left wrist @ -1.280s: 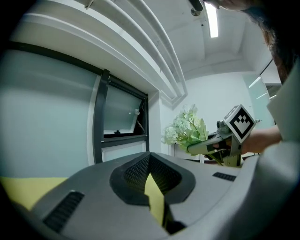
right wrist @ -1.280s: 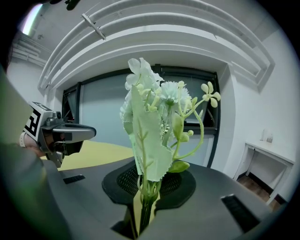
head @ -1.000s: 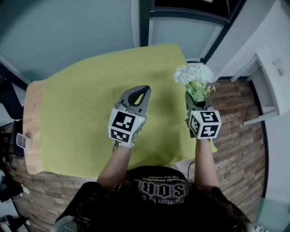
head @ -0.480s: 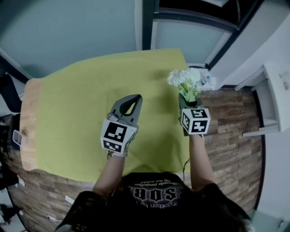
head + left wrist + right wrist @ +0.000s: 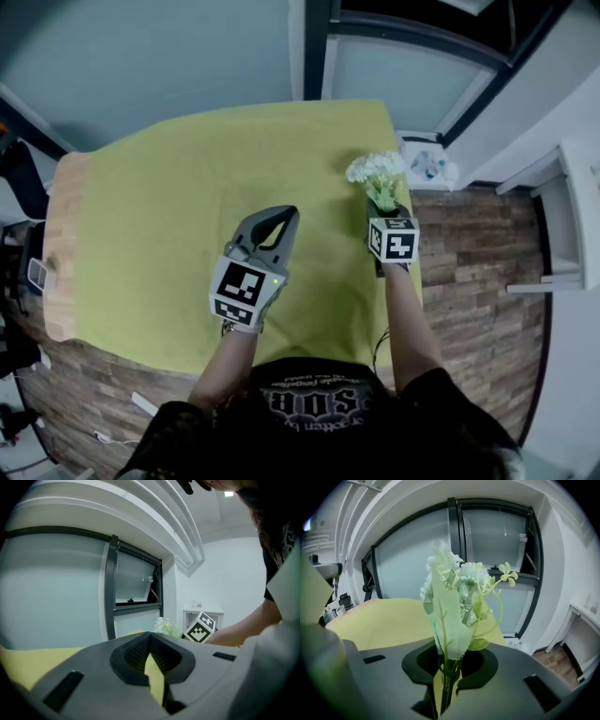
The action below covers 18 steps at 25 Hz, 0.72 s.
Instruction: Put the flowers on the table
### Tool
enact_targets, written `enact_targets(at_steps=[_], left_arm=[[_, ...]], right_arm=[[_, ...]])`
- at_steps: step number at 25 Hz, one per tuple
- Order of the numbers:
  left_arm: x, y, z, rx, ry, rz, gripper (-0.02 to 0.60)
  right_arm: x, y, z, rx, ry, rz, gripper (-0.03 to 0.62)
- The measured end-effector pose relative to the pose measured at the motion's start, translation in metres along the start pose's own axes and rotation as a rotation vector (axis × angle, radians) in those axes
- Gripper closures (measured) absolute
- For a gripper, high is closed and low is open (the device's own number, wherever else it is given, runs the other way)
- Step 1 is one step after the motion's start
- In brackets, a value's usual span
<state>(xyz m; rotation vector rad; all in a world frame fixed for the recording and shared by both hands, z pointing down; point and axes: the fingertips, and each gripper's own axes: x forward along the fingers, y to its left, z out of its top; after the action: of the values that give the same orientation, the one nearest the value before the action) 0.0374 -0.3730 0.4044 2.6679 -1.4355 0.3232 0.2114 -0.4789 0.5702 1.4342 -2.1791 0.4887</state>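
The right gripper (image 5: 382,210) is pinching the flowers (image 5: 377,170) low on their stems, jaws pressed in on the green stalks, with the white blooms standing up and away from the person. The bunch is hanging over the far right part of the table (image 5: 58,253), above the yellow-green cloth (image 5: 187,197) near its right edge. So the pick-up is done and the carry looks nearly over. The placing itself is not done: the flowers are in the grip, and nothing is lying on the cloth yet (whether the stem ends are touching it, no view is showing). The left gripper (image 5: 150,641) is hovering over the middle of the cloth with its jaws pressed together on nothing, taking no part. What is left, by my reading: lowering the bunch onto the cloth, spreading the jaws, pulling clear.
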Motion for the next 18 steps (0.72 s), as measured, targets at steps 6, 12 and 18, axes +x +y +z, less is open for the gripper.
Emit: enact_targets(at_steps=[6, 12, 18], left_arm=[[-0.002, 0.004, -0.007, -0.004, 0.016, 0.014, 0.584], [-0.002, 0.006, -0.01, -0.006, 0.023, 0.022, 0.584], [-0.004, 0.009, -0.007, 0.015, 0.018, 0.028, 0.584]], right_arm=[[0.022, -0.002, -0.027, 0.002, 0.082, -0.002, 0.528], [0.034, -0.006, -0.042, -0.005, 0.135, -0.014, 0.491], [0.035, -0.006, -0.049, 0.005, 0.159, 0.0, 0.388]])
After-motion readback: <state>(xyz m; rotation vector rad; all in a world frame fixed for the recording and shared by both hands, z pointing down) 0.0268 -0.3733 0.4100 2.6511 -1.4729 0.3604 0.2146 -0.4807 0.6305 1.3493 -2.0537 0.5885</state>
